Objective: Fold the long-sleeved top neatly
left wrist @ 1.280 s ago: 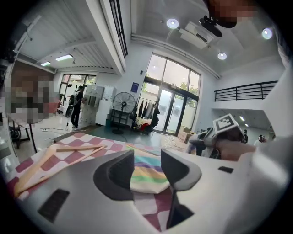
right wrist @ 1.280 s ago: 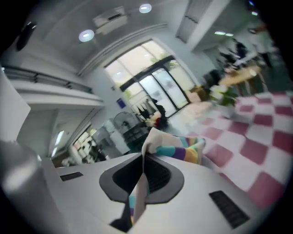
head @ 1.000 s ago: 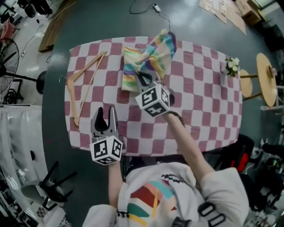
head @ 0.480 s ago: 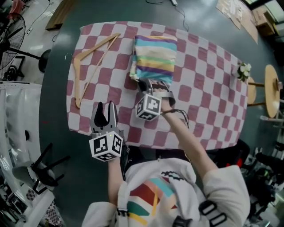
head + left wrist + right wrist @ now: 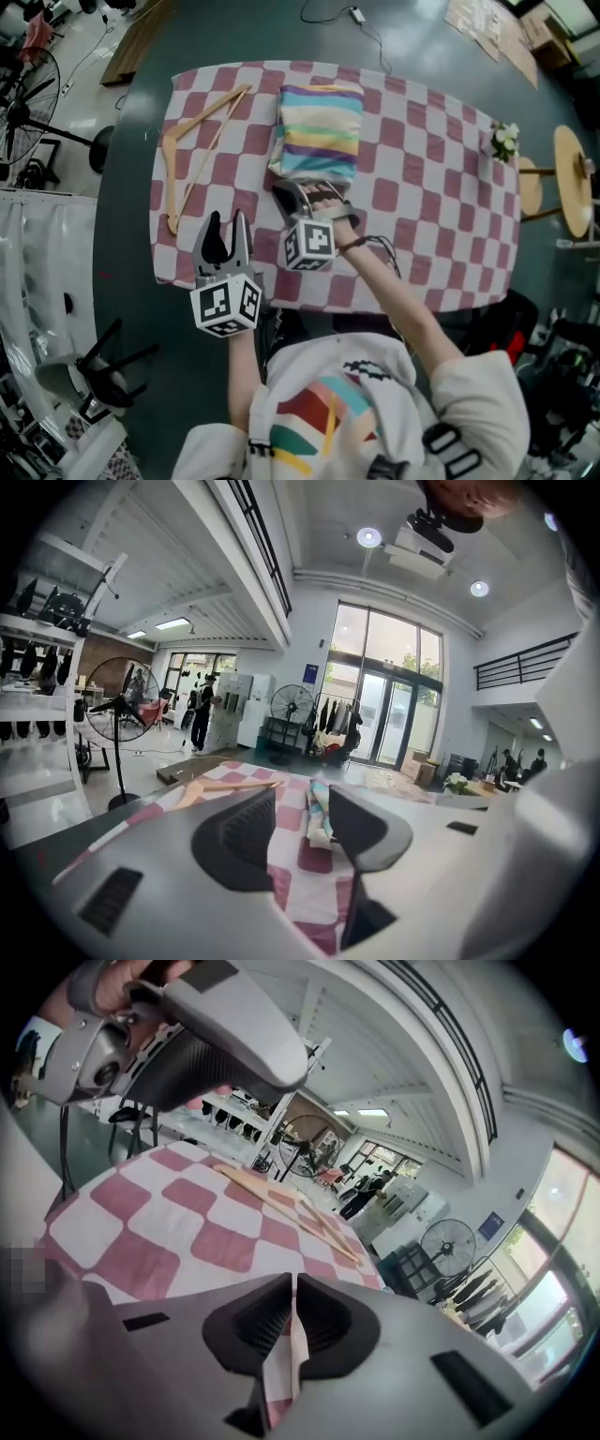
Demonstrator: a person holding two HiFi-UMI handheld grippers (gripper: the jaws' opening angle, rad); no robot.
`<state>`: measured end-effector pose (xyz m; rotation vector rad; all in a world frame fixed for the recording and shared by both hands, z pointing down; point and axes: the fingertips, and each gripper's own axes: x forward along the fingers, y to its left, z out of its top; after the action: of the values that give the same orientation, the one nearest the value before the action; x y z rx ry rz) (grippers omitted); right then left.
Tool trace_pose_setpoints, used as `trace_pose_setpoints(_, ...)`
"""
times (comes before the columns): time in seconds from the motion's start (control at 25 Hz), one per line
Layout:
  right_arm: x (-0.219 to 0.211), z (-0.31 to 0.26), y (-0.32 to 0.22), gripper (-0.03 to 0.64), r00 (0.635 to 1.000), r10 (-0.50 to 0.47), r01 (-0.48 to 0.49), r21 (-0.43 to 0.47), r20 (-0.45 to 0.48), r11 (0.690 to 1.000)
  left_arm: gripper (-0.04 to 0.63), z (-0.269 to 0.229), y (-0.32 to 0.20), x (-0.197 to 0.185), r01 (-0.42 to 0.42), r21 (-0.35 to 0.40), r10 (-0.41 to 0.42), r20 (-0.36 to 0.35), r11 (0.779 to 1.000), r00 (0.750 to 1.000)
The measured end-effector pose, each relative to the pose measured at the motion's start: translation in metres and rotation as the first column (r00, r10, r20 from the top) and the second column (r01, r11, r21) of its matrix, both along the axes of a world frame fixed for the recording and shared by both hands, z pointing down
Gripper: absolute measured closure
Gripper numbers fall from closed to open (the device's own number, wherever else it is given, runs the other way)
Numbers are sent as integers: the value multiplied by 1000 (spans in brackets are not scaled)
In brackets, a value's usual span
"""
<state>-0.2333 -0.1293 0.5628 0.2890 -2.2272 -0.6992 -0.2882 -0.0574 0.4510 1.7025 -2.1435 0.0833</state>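
Observation:
The long-sleeved top, striped in pastel colours, lies folded into a flat rectangle at the far middle of the checked table. My right gripper is just in front of the top's near left corner, jaws shut, with only tablecloth showing through the slit. My left gripper hovers over the table's near left edge, open and empty. In the left gripper view, the folded top shows beyond the jaws.
A wooden hanger lies on the table's left side, also in both gripper views as a hanger. Small flowers stand at the right edge. A round wooden stool and a fan flank the table.
The right gripper swung the lifted part of the top over so it lies flat, then drew back toward me off the garment. The left gripper stayed near the front edge.

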Motion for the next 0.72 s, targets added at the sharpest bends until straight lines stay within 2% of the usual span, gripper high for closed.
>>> trace_pose_setpoints(0.12,-2,-30,-4,601,995,59,-60,15,86,998,417,-17,-14,-4,-47,37,47,3,998,999)
trace_pose_setpoints(0.2,2,-46,-9,600,986,107,-110,17,131,994,417,-24,-32,-5,-96,57,99,-46,994,994)
trace_pose_setpoints(0.28,10,-48,-14,601,978,154,-156,1,140,988,417,-23,-55,-5,-162,48,166,-105,986,980)
trace_pose_setpoints(0.36,18,-38,-17,600,972,197,-195,-34,124,980,417,-13,-79,-2,-250,2,248,-134,968,959)
trace_pose_setpoints(0.44,26,-28,-18,600,965,235,-228,-72,112,971,420,10,-99,9,-363,-80,348,-157,928,924)
trace_pose_setpoints(0.52,36,-21,-20,600,958,266,-256,-98,108,962,420,36,-110,23,-460,-170,438,-150,872,886)
trace_pose_setpoints(0.64,54,-17,-25,600,950,296,-285,-104,105,953,420,72,-118,33,-538,-283,528,-116,794,841)
trace_pose_setpoints(0.72,66,-16,-31,600,942,318,-308,-100,107,946,433,98,-124,33,-561,-334,540,-163,757,826)
